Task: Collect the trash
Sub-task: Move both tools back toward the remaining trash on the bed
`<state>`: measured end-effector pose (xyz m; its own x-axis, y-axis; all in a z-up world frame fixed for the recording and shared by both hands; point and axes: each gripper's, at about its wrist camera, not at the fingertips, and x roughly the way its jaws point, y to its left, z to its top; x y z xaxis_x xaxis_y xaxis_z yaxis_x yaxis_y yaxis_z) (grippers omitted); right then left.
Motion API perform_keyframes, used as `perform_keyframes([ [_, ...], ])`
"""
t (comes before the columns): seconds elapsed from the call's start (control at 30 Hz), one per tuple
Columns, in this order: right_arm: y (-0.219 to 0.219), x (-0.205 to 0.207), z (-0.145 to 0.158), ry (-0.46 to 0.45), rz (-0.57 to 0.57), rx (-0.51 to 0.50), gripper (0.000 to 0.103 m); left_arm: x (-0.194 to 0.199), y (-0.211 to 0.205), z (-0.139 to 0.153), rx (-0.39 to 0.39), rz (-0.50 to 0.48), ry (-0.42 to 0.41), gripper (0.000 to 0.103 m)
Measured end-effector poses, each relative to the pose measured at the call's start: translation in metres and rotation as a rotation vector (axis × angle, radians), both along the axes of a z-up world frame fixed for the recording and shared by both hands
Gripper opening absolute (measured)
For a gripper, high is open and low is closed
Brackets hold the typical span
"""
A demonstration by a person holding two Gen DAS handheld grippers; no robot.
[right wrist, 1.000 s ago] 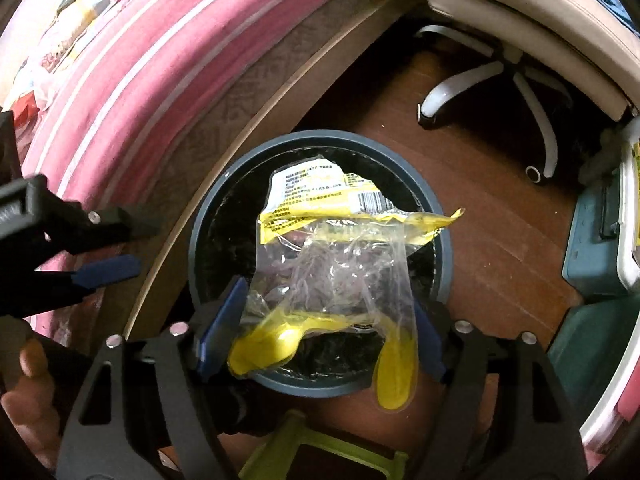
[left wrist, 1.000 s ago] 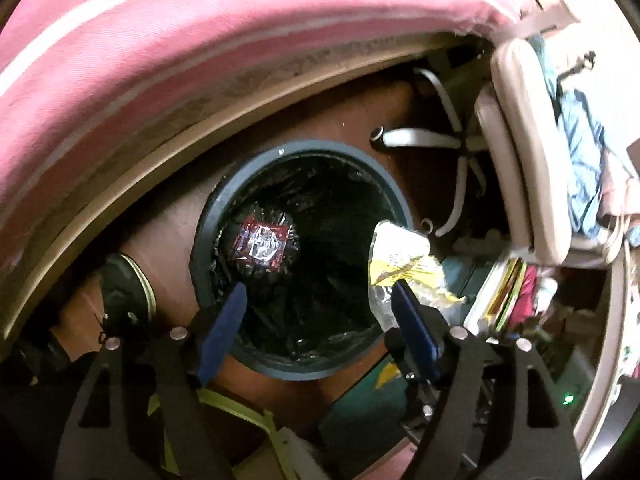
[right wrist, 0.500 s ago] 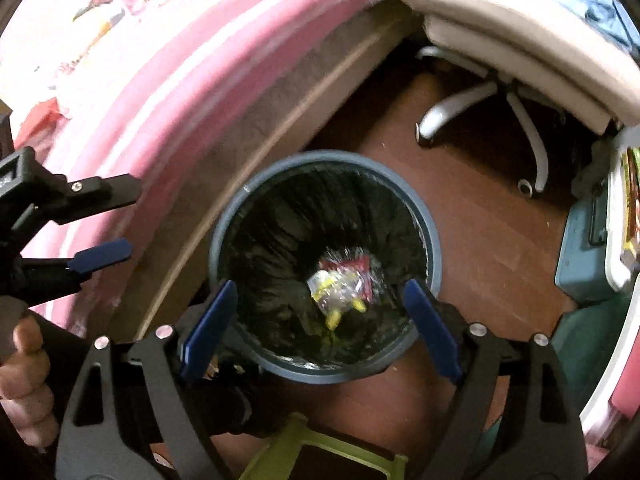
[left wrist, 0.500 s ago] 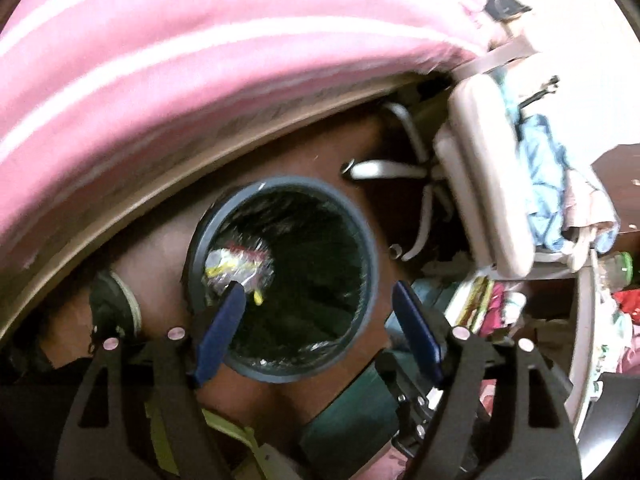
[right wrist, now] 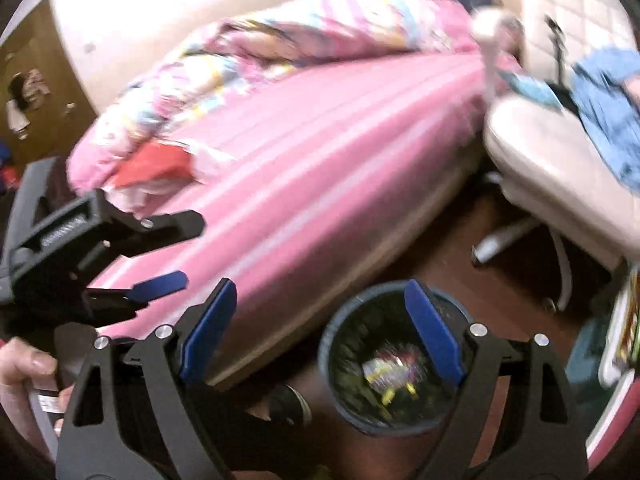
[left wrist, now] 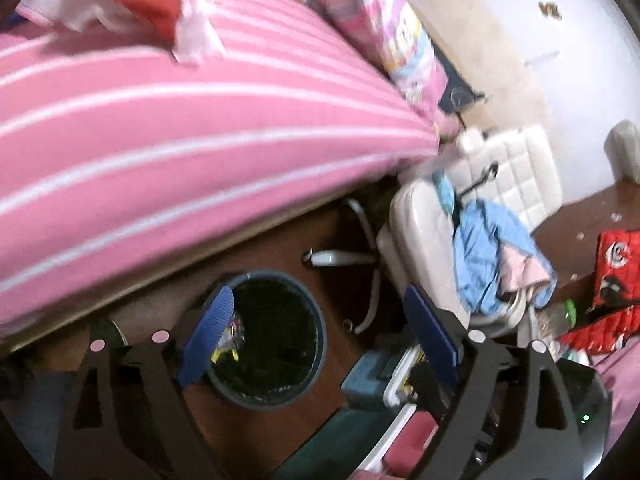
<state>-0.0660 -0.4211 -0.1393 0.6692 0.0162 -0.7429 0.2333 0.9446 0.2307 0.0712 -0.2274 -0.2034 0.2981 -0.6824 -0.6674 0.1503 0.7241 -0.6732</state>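
**Trash run: two wrappers binned, both grippers free**

**Bin.** The round dark bin (left wrist: 266, 336) with a black liner stands on the wooden floor (left wrist: 320, 240) just beside the bed (left wrist: 160, 128). At its bottom lie the crumpled wrappers (right wrist: 394, 368), clear plastic with yellow and red print, blurred in the right wrist view and half hidden behind a finger in the left.

**Left gripper** (left wrist: 318, 336). Blue pads wide apart, nothing between them. Its jaws have just been opening further. It points down at an angle past the bin rim.

**Right gripper** (right wrist: 320, 328). Blue pads likewise wide apart and empty; its jaws have also just been opening. The bin shows behind its right finger. The left gripper and the hand (right wrist: 24, 372) that carries it show at the left edge of this view.

**Remaining candidates.** A red and white crumpled bag or wrapper (right wrist: 156, 168) lies on the pink striped bedcover near the bunched quilt (right wrist: 280, 36). A red printed packet (left wrist: 614, 280) lies at the right edge of the left wrist view, on or near a dark wooden surface (left wrist: 580, 216); what exactly it rests on cannot be told.

**Other items.** Pale office chair (left wrist: 424, 240) with blue clothing (left wrist: 488, 256) draped on it; teal box (left wrist: 368, 376) near the bin.

**Step in hand.** The drop looks finished; this reads as the turn towards the next piece.

**Next move calls for.** Choosing one candidate, likely the red item on the bed, then coming down over it with pads astride a raised fold, since thin film on soft bedding gives little to pinch.
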Motion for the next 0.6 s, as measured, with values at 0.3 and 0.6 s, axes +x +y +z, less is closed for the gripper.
perform_keyframes([
  [0.3,0.092,0.040,0.060,-0.077,0.214,-0.073,0.085,0.005,0.099,0.043,0.022,0.159,-0.041,0.088],
  [0.6,0.180,0.096,0.069,-0.102,0.389,-0.140,0.085,0.028,0.184,0.037,0.001,0.288,0.003,0.088],
])
